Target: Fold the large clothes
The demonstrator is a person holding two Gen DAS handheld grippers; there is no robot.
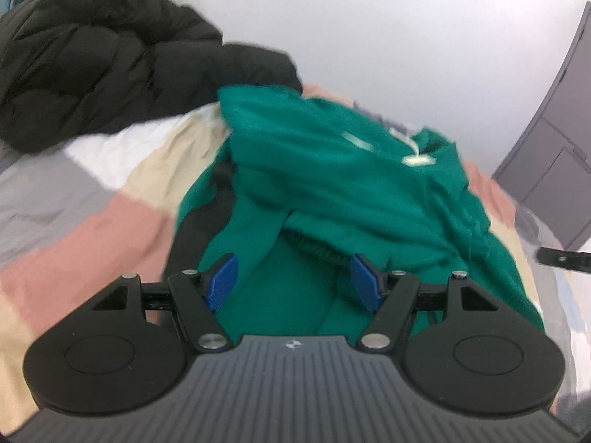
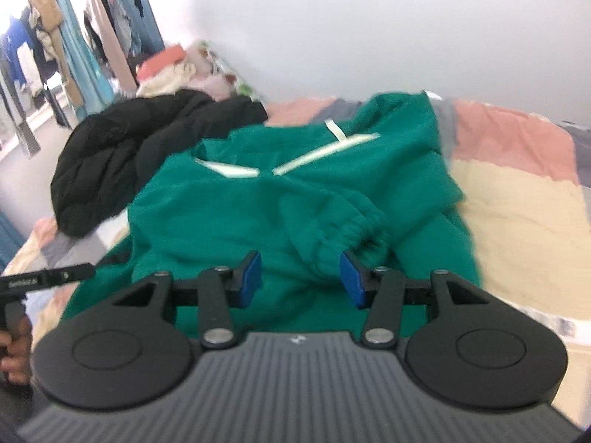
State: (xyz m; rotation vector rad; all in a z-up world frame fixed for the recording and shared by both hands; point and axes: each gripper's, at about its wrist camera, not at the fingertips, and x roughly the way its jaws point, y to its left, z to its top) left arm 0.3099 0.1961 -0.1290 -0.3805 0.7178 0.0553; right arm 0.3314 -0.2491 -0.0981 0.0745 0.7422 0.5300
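A large green garment (image 1: 332, 184) with pale stripes lies rumpled on the bed, one elastic-cuffed sleeve (image 2: 354, 229) folded across it. My left gripper (image 1: 293, 282) hovers over its near part, blue pads (image 1: 221, 280) wide apart with nothing pinched between them. In the right wrist view the same garment (image 2: 258, 203) fills the middle. My right gripper (image 2: 301, 277) stands open just short of the cuff, touching no cloth. Each gripper shows at the edge of the other's view: the right one (image 1: 561, 258), and the left one (image 2: 48, 277) held by a hand (image 2: 14, 347).
A black puffer jacket (image 1: 92, 62) (image 2: 140, 147) is heaped at the back left of the patchwork bedcover (image 2: 517, 203). Behind it lie more bunched clothes (image 2: 184, 70) and a rack of hanging garments (image 2: 55, 37). A white wall backs the bed; a grey cabinet (image 1: 554, 129) stands at right.
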